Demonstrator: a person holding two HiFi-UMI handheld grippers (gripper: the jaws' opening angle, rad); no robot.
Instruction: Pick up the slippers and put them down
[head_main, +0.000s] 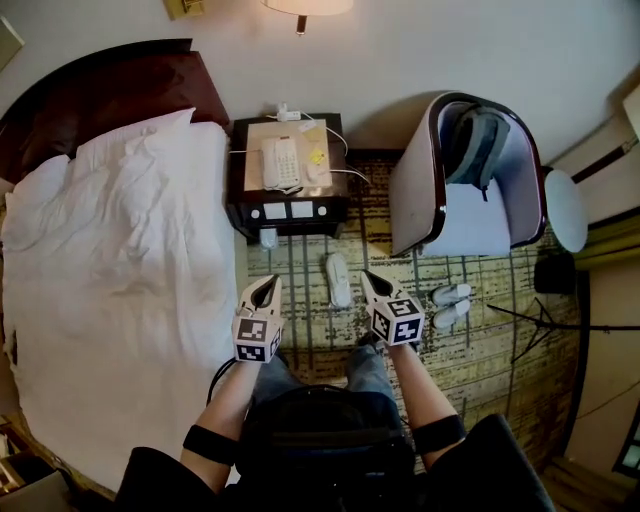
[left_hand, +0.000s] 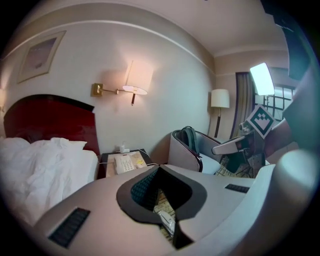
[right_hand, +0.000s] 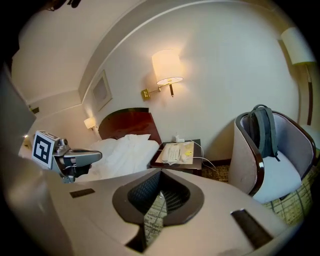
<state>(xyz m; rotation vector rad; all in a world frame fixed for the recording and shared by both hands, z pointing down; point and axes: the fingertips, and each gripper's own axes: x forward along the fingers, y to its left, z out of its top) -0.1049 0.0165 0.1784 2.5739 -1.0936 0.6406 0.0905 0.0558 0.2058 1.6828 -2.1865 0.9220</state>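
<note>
Both shut, empty: left claw (head_main: 265, 291), right claw (head_main: 375, 286). One slipper (head_main: 338, 279) on carpet (head_main: 305, 335), slipper pair (head_main: 450, 305) near armchair (head_main: 420, 190).

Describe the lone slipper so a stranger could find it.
Start at the dark nightstand beside the bed. On the patterned carpet in front of it lies one white slipper. Unlike the two slippers beside the armchair, it lies alone.

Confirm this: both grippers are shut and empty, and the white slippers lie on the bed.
Wrong place. The left gripper and right gripper are shut and empty, but the white slippers lie on the carpet, as the head view shows.
</note>
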